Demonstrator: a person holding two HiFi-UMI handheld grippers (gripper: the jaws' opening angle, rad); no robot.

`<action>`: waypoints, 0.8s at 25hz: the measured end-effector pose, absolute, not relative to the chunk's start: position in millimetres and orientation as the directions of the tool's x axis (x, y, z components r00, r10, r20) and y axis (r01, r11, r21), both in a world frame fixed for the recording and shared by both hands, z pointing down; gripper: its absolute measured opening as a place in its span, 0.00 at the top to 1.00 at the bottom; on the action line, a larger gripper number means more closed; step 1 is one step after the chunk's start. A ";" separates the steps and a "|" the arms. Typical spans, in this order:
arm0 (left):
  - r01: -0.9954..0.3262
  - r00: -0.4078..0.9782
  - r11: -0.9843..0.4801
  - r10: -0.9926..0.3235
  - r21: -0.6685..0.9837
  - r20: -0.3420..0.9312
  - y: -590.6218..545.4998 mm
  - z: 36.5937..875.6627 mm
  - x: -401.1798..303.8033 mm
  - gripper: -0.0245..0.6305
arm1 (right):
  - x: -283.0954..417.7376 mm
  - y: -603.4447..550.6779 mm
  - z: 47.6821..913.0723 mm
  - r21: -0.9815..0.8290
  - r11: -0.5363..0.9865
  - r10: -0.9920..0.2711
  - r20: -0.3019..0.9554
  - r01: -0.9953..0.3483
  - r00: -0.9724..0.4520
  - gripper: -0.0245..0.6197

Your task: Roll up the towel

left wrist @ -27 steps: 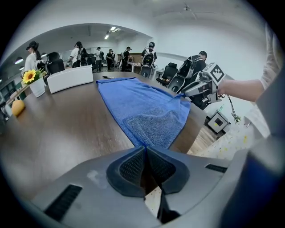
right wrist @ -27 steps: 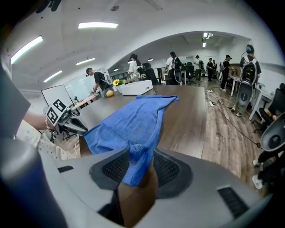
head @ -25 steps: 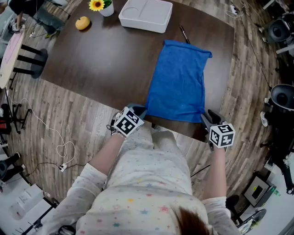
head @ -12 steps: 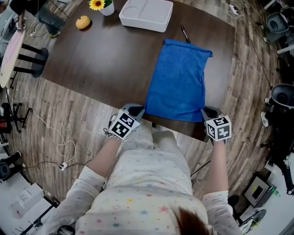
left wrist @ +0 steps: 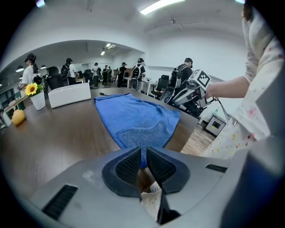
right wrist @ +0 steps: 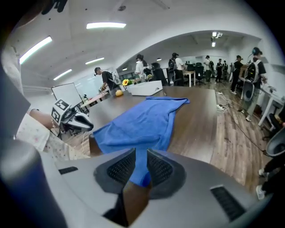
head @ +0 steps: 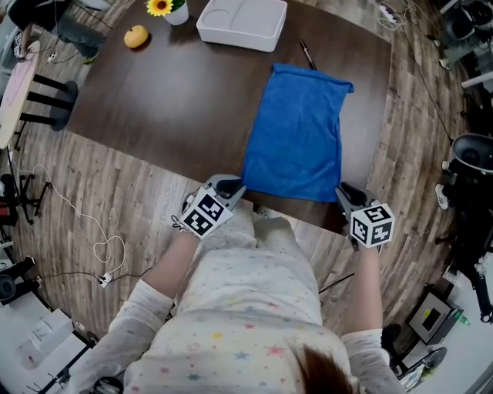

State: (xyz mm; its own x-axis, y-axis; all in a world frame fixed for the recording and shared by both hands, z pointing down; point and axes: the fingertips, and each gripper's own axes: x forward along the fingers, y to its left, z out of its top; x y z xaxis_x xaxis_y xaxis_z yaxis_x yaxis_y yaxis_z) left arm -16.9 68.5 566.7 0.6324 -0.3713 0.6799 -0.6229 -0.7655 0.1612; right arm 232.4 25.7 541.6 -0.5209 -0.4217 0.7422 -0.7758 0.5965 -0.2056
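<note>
On the table [head: 177, 108], left gripper [head: 231, 185] and right gripper [head: 343, 191] pinch towel's [head: 296, 131] near corners

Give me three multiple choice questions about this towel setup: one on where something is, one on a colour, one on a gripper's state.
1. The white tray sits: A) on the table, beyond the towel's far end; B) on the floor; C) on the towel.
2. The towel is: A) red; B) blue; C) green.
3. The left gripper is: A) open, empty; B) shut on the towel's corner; C) holding the tray.
Answers: A, the tray lies past the towel; B, the cloth is plainly blue; B, blue cloth is pinched between its pads.
</note>
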 end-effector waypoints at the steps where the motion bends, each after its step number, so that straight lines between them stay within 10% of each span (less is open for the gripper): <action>1: -0.613 0.640 -0.774 -0.367 0.160 0.675 69.5 566.7 -15.9 0.93 | 228.3 34.4 544.3 -0.208 0.615 -0.404 0.746 -0.761 -0.530 0.84; 20: -0.533 0.625 -0.839 -0.309 0.103 0.717 79.9 600.7 -15.0 0.81 | 225.5 75.9 592.1 0.014 0.778 -0.339 0.851 -0.628 -0.401 0.84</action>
